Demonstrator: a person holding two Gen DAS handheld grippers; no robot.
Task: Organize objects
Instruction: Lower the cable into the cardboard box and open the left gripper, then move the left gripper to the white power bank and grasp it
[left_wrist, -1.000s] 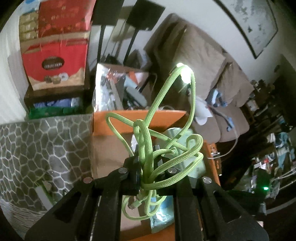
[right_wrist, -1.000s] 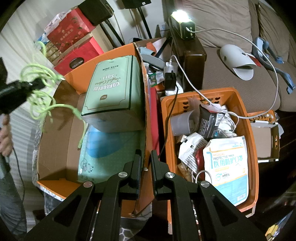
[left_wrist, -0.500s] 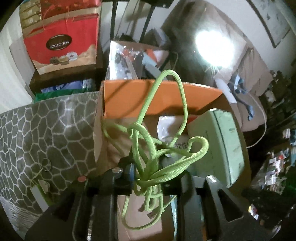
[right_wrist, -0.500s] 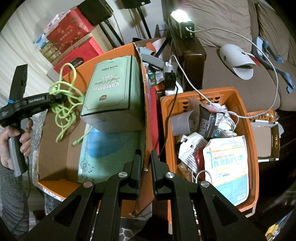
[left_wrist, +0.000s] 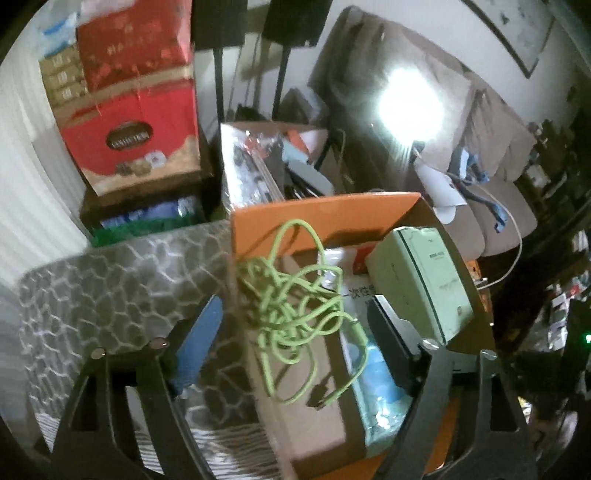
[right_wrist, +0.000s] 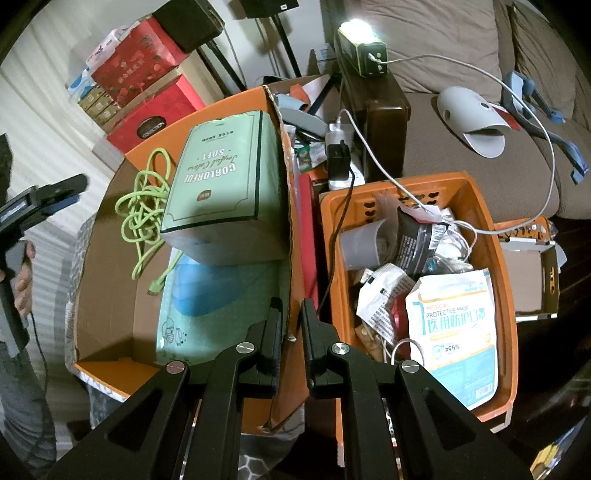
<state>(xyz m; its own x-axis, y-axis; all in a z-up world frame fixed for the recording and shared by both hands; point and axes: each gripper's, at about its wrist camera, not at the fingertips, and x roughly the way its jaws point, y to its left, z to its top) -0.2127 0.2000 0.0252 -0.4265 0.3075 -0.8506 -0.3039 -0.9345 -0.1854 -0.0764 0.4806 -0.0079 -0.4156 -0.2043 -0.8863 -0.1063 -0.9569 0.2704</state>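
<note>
A tangled lime-green cable (left_wrist: 291, 317) is loose inside the orange cardboard box (left_wrist: 325, 218), beside a pale green tissue box (left_wrist: 424, 280). My left gripper (left_wrist: 295, 332) hovers above it. Its jaws are opening wide and the pads touch nothing. In the right wrist view the cable (right_wrist: 144, 210) sits at the box's left side, over brown cardboard (right_wrist: 110, 295) and next to the tissue box (right_wrist: 229, 177). A blue mask pack (right_wrist: 221, 291) lies below. My right gripper (right_wrist: 293, 325) is shut on the box's right side wall. A hand holds the left gripper (right_wrist: 70, 188) at the far left.
An orange plastic basket (right_wrist: 476, 199) full of mask packs, a cup and wires stands right of the box. Red gift boxes (left_wrist: 136, 110) are stacked behind. A grey patterned cloth (left_wrist: 110, 288) lies left of the box. A lit lamp (right_wrist: 364, 44) and sofa are at the back.
My left gripper was shut on the green cable over the box; it has opened and the cable has dropped into the box. The right gripper has not moved.
</note>
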